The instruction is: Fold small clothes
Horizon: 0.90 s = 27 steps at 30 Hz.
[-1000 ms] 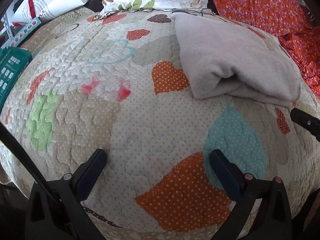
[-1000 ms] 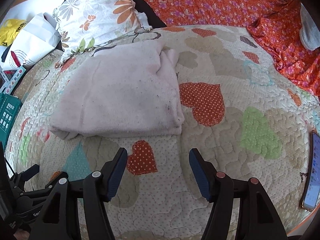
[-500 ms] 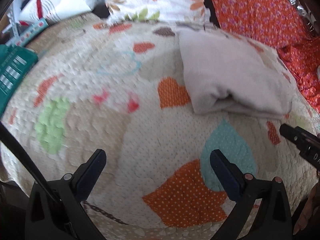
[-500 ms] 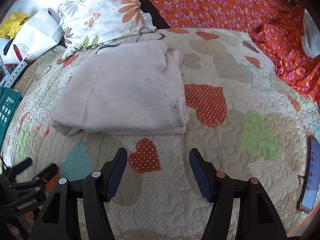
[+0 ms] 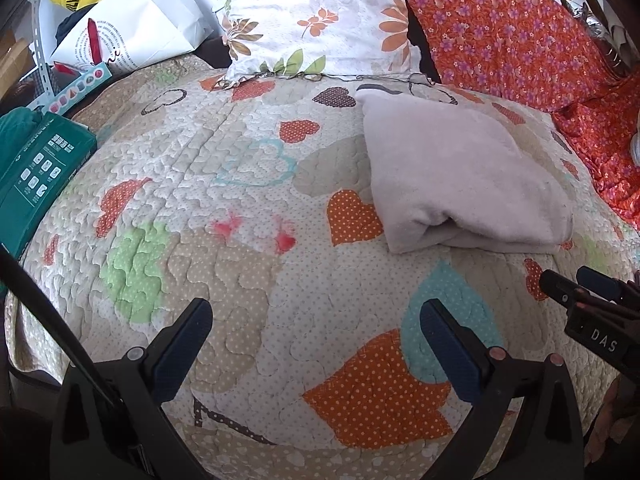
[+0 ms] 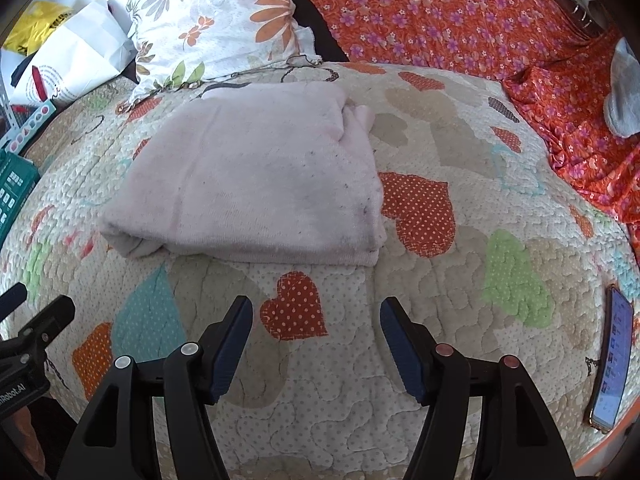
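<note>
A pale pink garment [image 5: 456,176] lies folded into a thick rectangle on the heart-patterned quilt [image 5: 224,208]. It also shows in the right wrist view [image 6: 256,176], ahead and left of centre. My left gripper [image 5: 316,320] is open and empty above the quilt, near and left of the garment. My right gripper [image 6: 316,316] is open and empty just in front of the garment's near edge. The right gripper also shows at the right edge of the left wrist view [image 5: 576,284].
A floral pillow [image 5: 316,20] and an orange flowered cloth [image 5: 520,36] lie at the back. A green box [image 5: 36,172] and a white bag [image 5: 132,28] sit at the left. A phone [image 6: 612,360] lies on the quilt's right edge. A grey item [image 6: 624,92] rests far right.
Both grippers have pulled back a little from the folded garment, and the views have tilted up to show more of the pillow and bags. The garment has not moved.
</note>
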Each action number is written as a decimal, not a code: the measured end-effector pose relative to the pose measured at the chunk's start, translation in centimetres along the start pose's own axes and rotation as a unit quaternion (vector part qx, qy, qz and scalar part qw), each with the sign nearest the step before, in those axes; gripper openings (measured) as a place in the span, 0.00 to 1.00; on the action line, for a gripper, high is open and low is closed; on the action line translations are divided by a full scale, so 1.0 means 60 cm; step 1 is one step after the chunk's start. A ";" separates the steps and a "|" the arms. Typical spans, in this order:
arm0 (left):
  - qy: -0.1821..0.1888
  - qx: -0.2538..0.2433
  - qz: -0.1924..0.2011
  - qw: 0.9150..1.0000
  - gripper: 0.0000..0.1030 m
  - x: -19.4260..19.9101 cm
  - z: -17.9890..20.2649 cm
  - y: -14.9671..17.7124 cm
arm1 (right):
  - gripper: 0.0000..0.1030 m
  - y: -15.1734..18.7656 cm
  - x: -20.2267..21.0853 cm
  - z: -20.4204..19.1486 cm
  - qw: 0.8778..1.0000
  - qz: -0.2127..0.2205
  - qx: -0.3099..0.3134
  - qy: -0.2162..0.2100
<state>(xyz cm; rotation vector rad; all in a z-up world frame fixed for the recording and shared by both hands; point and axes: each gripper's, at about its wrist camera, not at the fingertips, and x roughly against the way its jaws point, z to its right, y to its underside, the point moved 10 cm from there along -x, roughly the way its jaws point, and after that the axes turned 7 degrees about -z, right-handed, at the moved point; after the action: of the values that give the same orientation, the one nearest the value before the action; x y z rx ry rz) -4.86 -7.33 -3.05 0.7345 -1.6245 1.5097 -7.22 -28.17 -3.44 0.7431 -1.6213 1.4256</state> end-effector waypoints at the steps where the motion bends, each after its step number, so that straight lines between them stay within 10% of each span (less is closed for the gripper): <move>1: 0.000 0.001 -0.001 1.000 1.00 0.000 -0.001 0.001 | 0.69 0.001 -0.001 -0.001 1.000 -0.001 0.001 0.000; 27: -0.002 0.017 -0.031 0.999 1.00 -0.023 -0.014 0.013 | 0.73 0.013 -0.023 -0.006 1.000 -0.026 0.007 0.003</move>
<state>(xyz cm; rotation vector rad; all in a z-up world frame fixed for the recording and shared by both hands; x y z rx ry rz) -4.64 -6.54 -4.65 0.7995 -1.5677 1.4961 -7.17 -27.82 -5.04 0.7826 -1.5774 1.4025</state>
